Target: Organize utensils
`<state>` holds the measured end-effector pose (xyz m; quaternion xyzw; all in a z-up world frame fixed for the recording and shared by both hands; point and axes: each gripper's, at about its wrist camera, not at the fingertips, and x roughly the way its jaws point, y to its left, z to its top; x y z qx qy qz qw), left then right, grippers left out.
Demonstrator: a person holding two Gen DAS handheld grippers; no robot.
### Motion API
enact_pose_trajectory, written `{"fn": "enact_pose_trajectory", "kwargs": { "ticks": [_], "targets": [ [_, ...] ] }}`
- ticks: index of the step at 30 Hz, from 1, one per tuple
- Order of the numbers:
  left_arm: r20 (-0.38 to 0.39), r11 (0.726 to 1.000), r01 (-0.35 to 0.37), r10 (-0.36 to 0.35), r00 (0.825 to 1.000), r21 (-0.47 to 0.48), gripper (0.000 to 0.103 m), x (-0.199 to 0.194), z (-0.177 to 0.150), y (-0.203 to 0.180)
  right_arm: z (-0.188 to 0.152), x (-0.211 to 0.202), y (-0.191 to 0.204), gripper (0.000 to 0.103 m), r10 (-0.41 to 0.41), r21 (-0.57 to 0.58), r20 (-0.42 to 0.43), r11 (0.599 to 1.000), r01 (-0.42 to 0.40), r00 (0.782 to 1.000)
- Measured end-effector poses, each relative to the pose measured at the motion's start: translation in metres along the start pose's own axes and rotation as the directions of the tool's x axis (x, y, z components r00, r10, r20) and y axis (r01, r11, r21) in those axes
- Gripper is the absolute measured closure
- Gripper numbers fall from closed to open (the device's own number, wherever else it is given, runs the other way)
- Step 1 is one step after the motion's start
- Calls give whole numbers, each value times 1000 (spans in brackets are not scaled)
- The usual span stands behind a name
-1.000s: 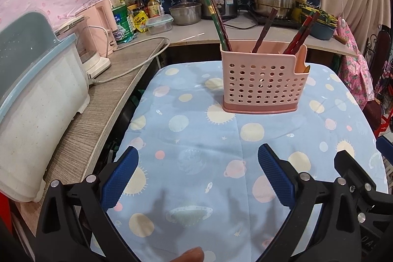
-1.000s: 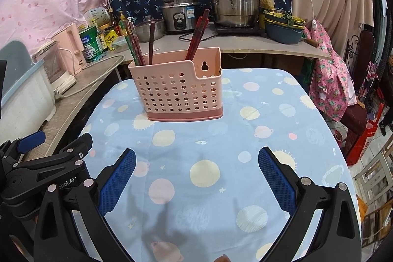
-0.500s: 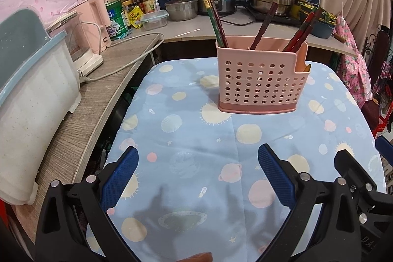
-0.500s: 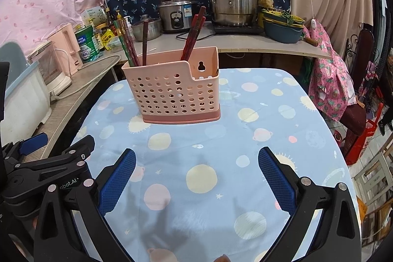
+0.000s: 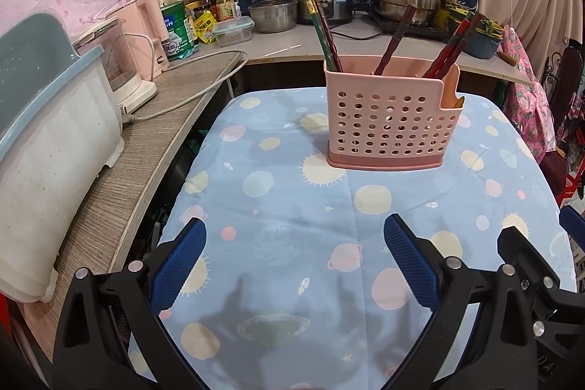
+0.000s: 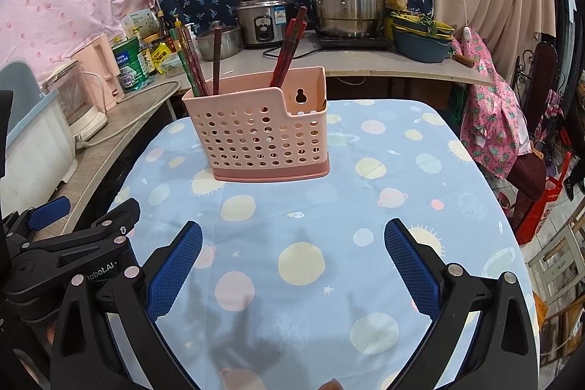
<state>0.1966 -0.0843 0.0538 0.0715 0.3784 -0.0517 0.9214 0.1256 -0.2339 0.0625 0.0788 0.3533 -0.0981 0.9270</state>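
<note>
A pink perforated utensil holder (image 5: 391,123) (image 6: 261,132) stands upright on the blue planet-print tablecloth (image 5: 292,214) (image 6: 310,207). Green and dark red chopsticks (image 5: 323,28) (image 6: 190,63) lean in its left end, one brown stick (image 5: 395,39) (image 6: 216,61) in the middle, and red chopsticks (image 5: 451,44) (image 6: 289,52) toward the right. My left gripper (image 5: 294,256) hovers open over the cloth well in front of the holder, holding nothing. My right gripper (image 6: 292,258) is likewise open with nothing between its blue pads, and the left gripper's body (image 6: 65,243) shows beside it.
A white and blue bin (image 5: 47,152) and a blender (image 5: 120,68) sit on the wooden counter (image 5: 146,152) to the left. Pots, a rice cooker (image 6: 261,15) and jars line the back counter. A chair with pink cloth (image 6: 493,119) stands right of the table.
Both views have shifted slightly back and up, so the holder sits a little farther off. Both grippers stay open; the holder and chopsticks have not moved.
</note>
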Motion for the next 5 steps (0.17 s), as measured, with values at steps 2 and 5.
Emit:
{"fn": "enact_pose_trajectory", "kwargs": {
  "ticks": [2,5],
  "targets": [
    [2,1000,-2,2,1000,2,10,-1,-1,-1,-1,0,1,7,-5,-4,3,1000,5,1000],
    [-4,1000,14,-14,1000,17,10,0,-1,-1,-2,-1,1,7,-7,-4,3,1000,7,1000]
  ]
}}
